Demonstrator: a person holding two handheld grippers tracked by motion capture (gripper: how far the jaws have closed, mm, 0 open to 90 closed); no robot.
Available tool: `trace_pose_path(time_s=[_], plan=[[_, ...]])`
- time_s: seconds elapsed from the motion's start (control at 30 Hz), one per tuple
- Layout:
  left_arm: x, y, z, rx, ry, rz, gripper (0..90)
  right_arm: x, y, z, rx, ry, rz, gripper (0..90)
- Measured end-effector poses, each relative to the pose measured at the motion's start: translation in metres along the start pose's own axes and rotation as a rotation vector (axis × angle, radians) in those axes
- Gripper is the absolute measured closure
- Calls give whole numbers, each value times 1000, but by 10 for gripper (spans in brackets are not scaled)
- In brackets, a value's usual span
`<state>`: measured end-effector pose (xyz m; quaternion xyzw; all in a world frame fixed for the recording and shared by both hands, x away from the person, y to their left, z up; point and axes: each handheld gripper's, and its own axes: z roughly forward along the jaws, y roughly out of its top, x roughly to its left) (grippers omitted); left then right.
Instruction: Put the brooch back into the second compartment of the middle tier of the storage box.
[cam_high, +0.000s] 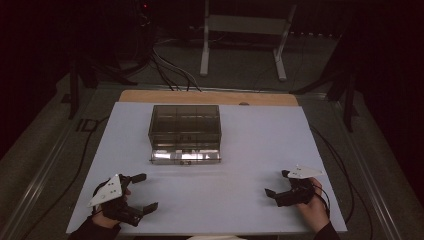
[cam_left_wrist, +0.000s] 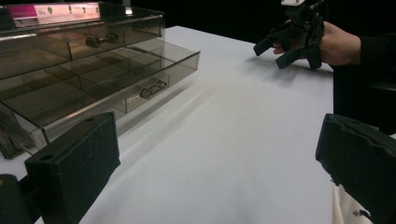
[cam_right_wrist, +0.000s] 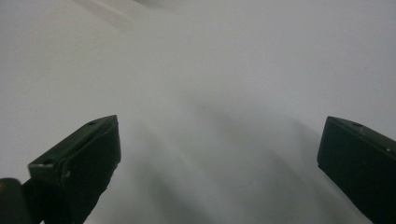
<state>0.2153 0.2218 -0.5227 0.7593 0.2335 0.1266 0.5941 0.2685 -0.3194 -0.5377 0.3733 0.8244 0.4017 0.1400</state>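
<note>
A smoky clear drawer box (cam_high: 185, 125) stands at the middle of the white tabletop (cam_high: 250, 135), and its bottom drawer (cam_high: 185, 156) is pulled out toward me. The left gripper view has the same box (cam_left_wrist: 70, 42) at its left, the open drawer (cam_left_wrist: 116, 79) showing empty compartments. My left gripper (cam_high: 146, 191) rests near the front left of the table, open, nothing between its jaws (cam_left_wrist: 217, 158). My right gripper (cam_high: 276, 183) sits at the front right, held in a hand, open and empty, pointing down at bare tabletop (cam_right_wrist: 219, 158). It also appears far off as the right gripper (cam_left_wrist: 292, 39).
A wooden strip (cam_high: 207, 97) edges the table's far side. Beyond it are a white frame stand (cam_high: 240, 30) and cables (cam_high: 170, 70) on the floor. Bare white surface lies between the two grippers and in front of the drawer.
</note>
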Motion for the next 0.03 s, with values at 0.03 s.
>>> trace_pose_path(time_s=[0.03], plan=[[0, 0, 0, -2, 0, -2, 6, 0, 0, 0, -2, 2, 4, 0]])
